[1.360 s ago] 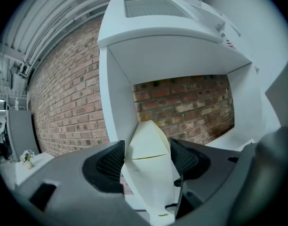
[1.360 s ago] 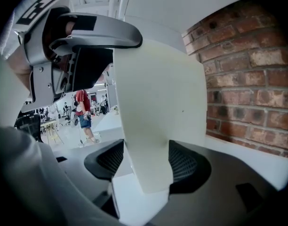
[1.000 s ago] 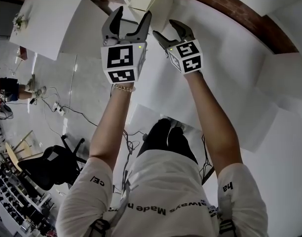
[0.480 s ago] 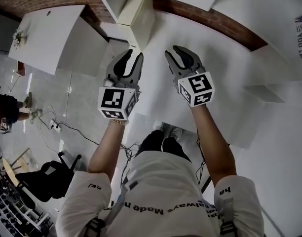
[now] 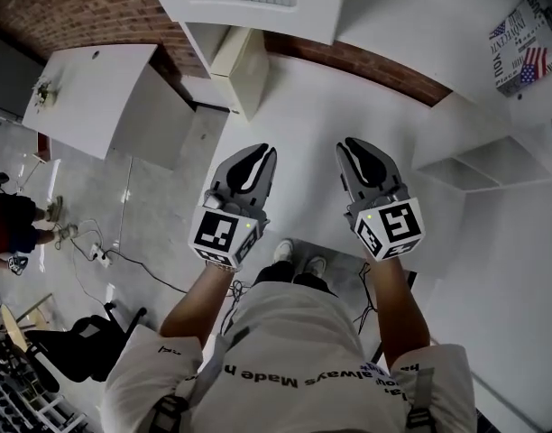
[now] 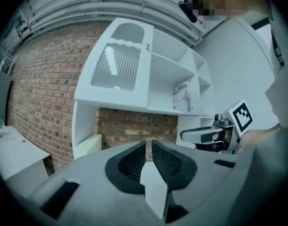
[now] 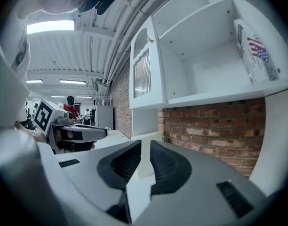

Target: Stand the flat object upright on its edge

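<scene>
Left gripper (image 5: 261, 154): jaws together, empty. Right gripper (image 5: 353, 147): jaws closing, nearly together, nothing between them. The two were held side by side, apart. Flat flag-printed object (image 7: 254, 51): stood upright in a white shelf (image 7: 205, 98) compartment, far right, well apart from both.

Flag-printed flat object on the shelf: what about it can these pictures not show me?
- Head view: the flag-printed flat object is cut off by the picture's right edge.
- Left gripper view: it is too small to read its print.
- Right gripper view: its print is blurred; whether it leans on the wall of the shelf or stands free cannot be told.
</scene>
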Demonstrator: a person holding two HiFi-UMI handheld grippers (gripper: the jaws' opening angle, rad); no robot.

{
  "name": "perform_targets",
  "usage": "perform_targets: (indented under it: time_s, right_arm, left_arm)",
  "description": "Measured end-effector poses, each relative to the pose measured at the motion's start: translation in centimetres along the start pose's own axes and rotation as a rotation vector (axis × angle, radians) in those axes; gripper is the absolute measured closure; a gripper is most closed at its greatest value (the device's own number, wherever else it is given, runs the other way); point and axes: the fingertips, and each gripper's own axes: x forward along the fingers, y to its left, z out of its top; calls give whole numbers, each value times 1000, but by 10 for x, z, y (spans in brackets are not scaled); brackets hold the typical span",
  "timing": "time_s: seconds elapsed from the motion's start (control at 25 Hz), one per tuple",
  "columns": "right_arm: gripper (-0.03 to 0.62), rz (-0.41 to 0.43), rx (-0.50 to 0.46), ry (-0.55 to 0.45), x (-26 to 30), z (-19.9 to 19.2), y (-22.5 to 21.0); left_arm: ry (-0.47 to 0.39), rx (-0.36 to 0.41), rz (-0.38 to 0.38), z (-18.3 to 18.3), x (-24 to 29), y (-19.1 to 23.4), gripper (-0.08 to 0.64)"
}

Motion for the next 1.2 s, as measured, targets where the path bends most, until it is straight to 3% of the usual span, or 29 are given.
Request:
perform_targets:
  time_s: [0.24, 0.6, 0.84, 1.2]
  right_arm:
    - [538, -47, 23, -11, -65, 21, 2]
    - [538, -101, -38, -41, -134, 65, 12]
    - [540, -130, -21, -29, -170, 70, 14]
    - [541, -150, -12, -54, -201, 74, 19]
  left_arm:
    - [-38, -21, -61, 25, -13, -45, 518]
    - [-83, -39, -144, 61, -31, -98, 523]
    - [-80, -47, -201, 67, -40, -137, 525]
    - [-88, -66, -247, 75, -39, -163, 525]
